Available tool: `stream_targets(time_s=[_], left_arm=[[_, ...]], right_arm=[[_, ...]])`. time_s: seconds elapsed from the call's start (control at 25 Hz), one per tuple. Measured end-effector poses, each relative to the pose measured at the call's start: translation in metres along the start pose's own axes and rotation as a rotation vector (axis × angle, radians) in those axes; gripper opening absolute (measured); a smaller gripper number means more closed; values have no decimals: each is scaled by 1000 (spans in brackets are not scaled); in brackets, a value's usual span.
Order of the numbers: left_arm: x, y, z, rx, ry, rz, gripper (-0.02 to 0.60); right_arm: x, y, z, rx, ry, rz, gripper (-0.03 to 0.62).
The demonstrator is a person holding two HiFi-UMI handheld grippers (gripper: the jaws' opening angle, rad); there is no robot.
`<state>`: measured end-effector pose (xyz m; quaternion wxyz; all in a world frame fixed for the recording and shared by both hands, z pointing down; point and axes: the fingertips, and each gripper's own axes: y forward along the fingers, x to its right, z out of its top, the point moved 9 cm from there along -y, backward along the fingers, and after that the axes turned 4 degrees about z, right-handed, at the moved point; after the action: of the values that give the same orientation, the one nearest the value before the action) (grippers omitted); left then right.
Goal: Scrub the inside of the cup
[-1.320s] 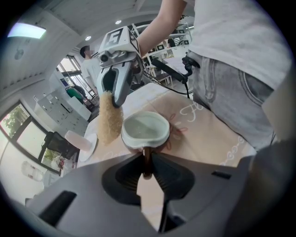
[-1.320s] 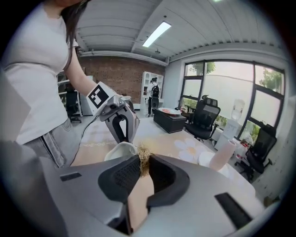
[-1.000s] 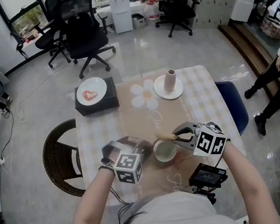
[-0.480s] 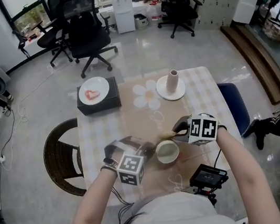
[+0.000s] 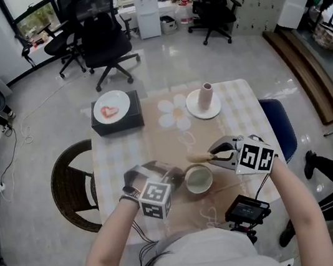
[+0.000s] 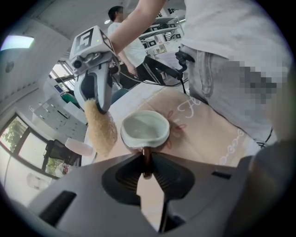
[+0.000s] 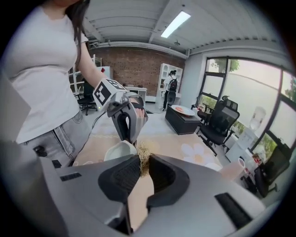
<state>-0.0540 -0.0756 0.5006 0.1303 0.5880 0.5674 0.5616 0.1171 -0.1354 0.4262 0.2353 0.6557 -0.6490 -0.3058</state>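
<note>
My left tool (image 5: 173,177) is clamped on the thin handle (image 6: 146,159) of the cup (image 5: 198,179), which stands mouth-up on the bench (image 5: 155,140) close in front of me. My right tool (image 5: 219,154) is clamped on the fibrous scrubber (image 5: 198,157), whose long axis runs leftward from the jaws and ends just outside the cup's far rim, so I judge the next move to be a short dip nearer and down. The head view gives this offset, while only the left gripper view shows the cup's pale interior.

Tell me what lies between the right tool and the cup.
A loofah scrubber, held in the right tool, hangs beside the cup; the left gripper view shows it.
</note>
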Motion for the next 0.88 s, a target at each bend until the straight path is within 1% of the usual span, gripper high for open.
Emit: stream_targets(time_s=[0.12,0.24,0.32,0.4,0.52,0.6,0.76,0.88], left_arm=[[0,1,-1,-5,2,-14,67],[-2,0,2,-8,17,-14,67],[-4,-1,3,-21,36,-9,67],[-4,-1,5,-22,50,-8,67],[-2,1,6,-24,64,-17,67],[-3,0,7,-27,79,-6,67],[-2,-1,8,-35,102,8,67],[-1,-1,7,-43,120,19,67]], right_arm=[[-9,0,11,-36,-119,18,54],[-17,8,20,-139,-260,66,54],[-18,14,23,-191,-319,91,54],[-17,19,25,-223,-349,111,54],[-11,27,27,-259,-364,143,54],[-6,32,26,-277,-353,163,54],[3,39,21,-305,-301,196,54],[9,47,10,-326,-247,204,54]])
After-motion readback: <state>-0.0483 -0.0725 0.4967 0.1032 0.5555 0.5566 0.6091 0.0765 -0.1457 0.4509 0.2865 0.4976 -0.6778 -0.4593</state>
